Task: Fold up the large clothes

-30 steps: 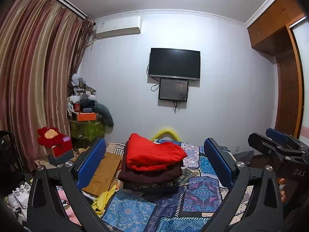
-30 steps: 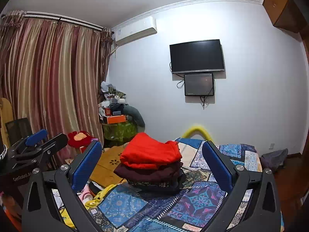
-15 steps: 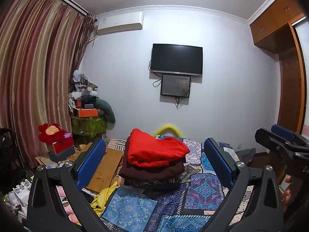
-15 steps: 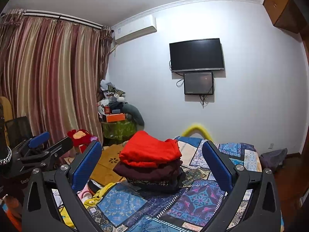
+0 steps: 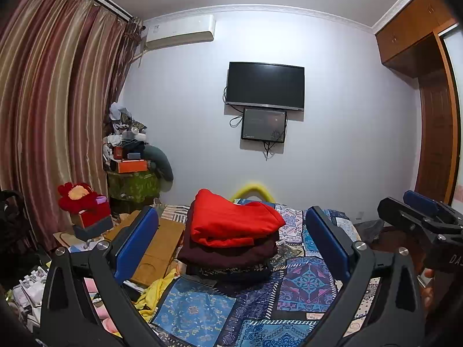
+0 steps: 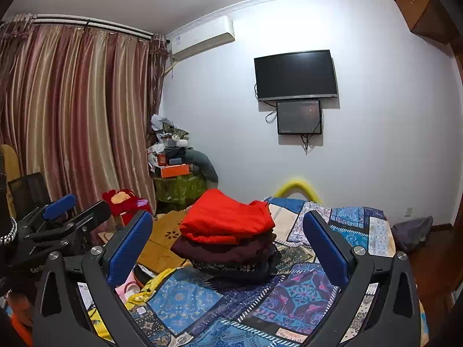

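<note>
A stack of folded clothes sits on the patchwork bedspread [image 5: 303, 283]: a red garment [image 5: 231, 221] on top, a maroon one [image 5: 228, 253] under it, a dark patterned one [image 5: 231, 271] at the bottom. The stack also shows in the right wrist view [image 6: 228, 219]. My left gripper [image 5: 231, 248] is open and empty, raised in front of the stack, its blue pads framing it. My right gripper [image 6: 228, 248] is open and empty, likewise short of the stack. Each gripper shows at the edge of the other's view, the right gripper [image 5: 425, 217] and the left gripper [image 6: 60, 219].
A wooden board [image 5: 157, 248] and yellow cloth [image 5: 156, 289] lie at the bed's left edge. A cluttered green stand [image 5: 133, 185] and red plush toy [image 5: 78, 199] stand by the curtain. A TV [image 5: 264, 86] hangs on the far wall. A wardrobe [image 5: 434, 115] is at right.
Both grippers have tilted slightly upward, so the stack sits a little lower in both views. Both stay open. The stack has not moved.
</note>
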Tool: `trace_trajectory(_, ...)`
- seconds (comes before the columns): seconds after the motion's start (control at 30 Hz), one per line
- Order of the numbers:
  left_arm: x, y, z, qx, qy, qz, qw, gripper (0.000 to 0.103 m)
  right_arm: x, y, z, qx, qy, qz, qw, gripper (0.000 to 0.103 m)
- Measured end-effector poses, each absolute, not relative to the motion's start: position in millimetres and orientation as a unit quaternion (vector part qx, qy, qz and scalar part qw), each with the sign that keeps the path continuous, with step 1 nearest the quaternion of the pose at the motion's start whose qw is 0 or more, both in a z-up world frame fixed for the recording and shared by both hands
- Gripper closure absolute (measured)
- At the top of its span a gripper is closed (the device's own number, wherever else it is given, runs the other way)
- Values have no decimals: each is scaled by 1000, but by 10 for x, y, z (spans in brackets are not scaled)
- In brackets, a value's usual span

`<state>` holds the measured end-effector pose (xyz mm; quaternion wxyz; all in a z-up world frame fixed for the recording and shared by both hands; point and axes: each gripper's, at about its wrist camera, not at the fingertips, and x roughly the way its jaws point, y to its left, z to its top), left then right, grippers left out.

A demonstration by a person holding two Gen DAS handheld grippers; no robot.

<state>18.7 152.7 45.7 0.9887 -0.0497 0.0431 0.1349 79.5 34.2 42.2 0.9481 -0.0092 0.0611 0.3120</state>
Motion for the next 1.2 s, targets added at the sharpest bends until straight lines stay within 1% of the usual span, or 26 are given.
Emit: trace_trajectory(1.2,343,1509,388,-53,67,102,991,1,852,301,418,4,69,299,952,0)
